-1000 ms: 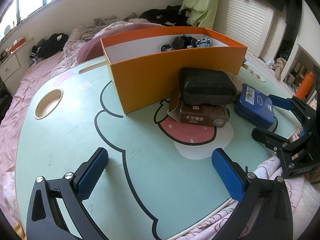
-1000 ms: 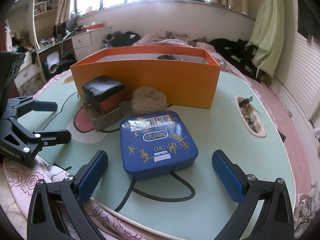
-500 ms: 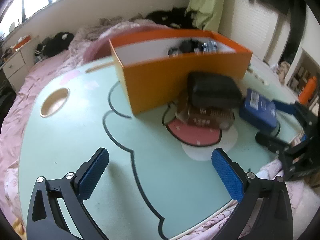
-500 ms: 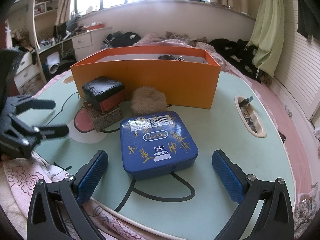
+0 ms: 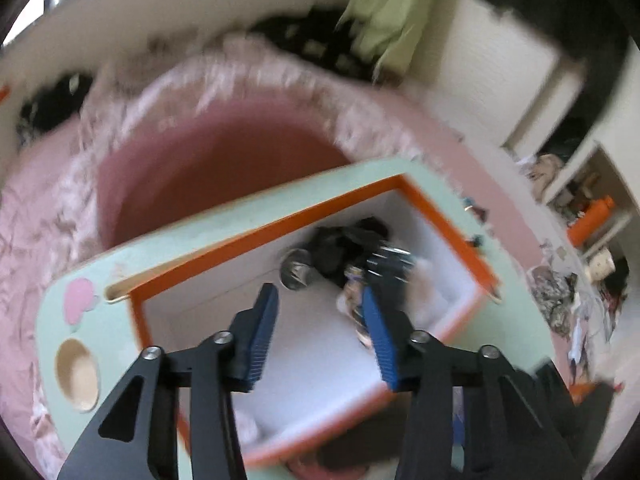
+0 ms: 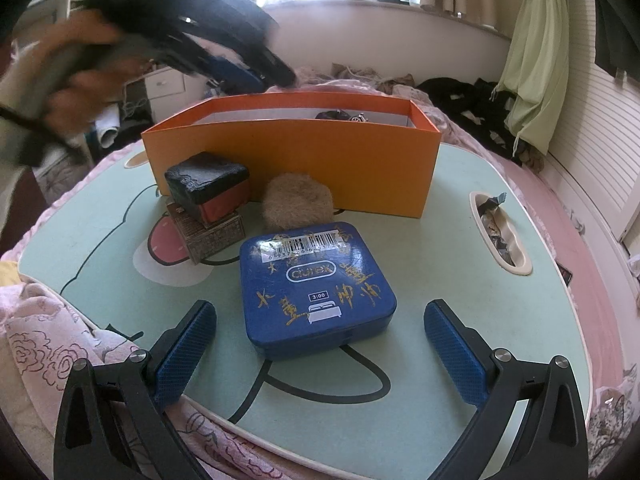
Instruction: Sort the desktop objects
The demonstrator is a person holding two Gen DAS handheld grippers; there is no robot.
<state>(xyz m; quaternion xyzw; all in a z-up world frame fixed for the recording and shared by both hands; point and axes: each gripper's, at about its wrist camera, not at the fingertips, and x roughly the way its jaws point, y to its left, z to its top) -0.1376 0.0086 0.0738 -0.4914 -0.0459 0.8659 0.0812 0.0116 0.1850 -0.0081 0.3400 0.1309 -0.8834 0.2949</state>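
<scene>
Left gripper [image 5: 318, 330] hovers above the orange box [image 5: 448, 216], jaws partly apart and empty; lower yourself straight. Right gripper [image 6: 320, 350] waits wide apart, holding nothing, the blue tin [image 6: 316, 284] just beyond; straddle it squarely. Mint surface [image 6: 480, 312], pink bed [image 6: 580, 240] behind.

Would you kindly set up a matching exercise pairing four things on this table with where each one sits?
Things:
1. blue tin
2. black-topped box
3. furry brown puff
4. left gripper

Places:
A. stacked on the brown carton
B. above the open orange box
C. against the orange box's front wall
D. between the right gripper's fingers, untouched

Pairs: 1-D, 2-A, 3-C, 4-B
</scene>
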